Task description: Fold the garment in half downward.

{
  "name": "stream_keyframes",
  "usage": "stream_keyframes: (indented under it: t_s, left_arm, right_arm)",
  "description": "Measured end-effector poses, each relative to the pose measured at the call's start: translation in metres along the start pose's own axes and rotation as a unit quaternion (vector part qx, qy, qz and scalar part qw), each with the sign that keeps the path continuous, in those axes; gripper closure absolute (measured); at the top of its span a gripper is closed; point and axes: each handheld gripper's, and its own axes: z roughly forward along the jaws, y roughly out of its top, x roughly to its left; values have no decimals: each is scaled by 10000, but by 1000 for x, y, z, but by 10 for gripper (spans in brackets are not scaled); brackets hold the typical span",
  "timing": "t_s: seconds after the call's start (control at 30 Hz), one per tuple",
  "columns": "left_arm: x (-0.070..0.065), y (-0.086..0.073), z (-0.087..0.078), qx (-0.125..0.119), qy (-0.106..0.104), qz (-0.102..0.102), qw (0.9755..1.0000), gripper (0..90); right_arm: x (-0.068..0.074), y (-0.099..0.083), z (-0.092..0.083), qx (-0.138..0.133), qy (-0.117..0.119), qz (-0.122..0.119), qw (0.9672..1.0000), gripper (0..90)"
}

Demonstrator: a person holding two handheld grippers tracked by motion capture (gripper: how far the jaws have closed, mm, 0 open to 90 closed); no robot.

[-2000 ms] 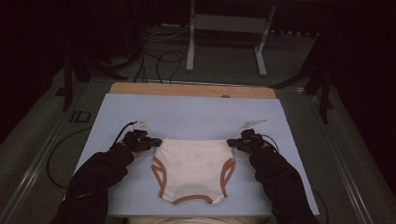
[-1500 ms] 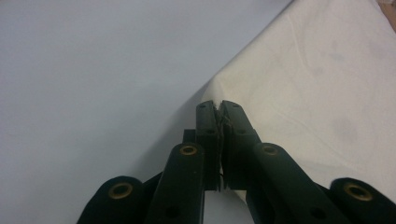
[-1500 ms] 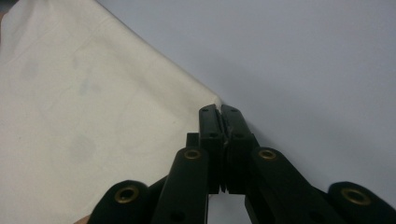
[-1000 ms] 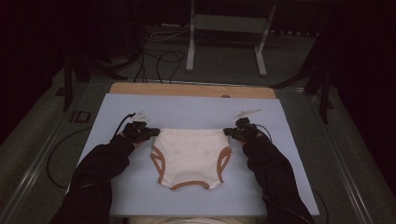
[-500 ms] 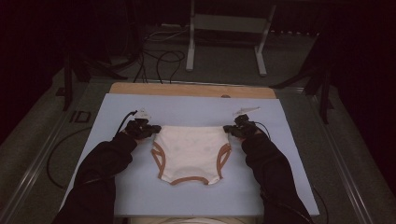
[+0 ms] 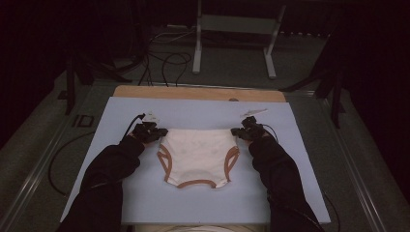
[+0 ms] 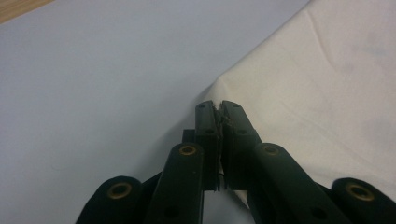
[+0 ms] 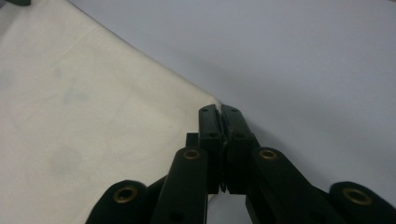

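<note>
Briefs point(image 6: 197, 154) slightly nearer the person

The high view looks forward and down from above the person's side of the surface point(image 6: 203, 203), far enough back to take in the whole blue mat, the wooden edge beyond it at upper centre and the dark floor with a metal stand at the top of the frame; both sleeves enter from the bottom corners. The left gripper view sits very close, looking along its own black fingers point(image 7: 205, 140) at a corner of the cream garment point(image 7: 327, 84) in the right half of its frame. The right gripper view is equally near, with the garment in its left half. All three views share that garment and the blue mat.
</note>
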Motion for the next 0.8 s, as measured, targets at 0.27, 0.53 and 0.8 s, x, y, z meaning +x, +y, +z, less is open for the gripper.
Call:
stream_keyframes:
  t_s: [0.27,0.53,0.8]
  left_arm:
    - [-1,1,3,10,90,-51,9999,838]
    - [-1,5,1,62,76,-82,9999,816]
    - [1,6,-2,-20,26,-239,9997,574]
  right_arm:
    - [-1,1,1,5,-34,10,10000,880]
    - [-1,2,1,22,-25,-21,10000,873]
    - [-3,5,-3,-78,64,91,9999,521]
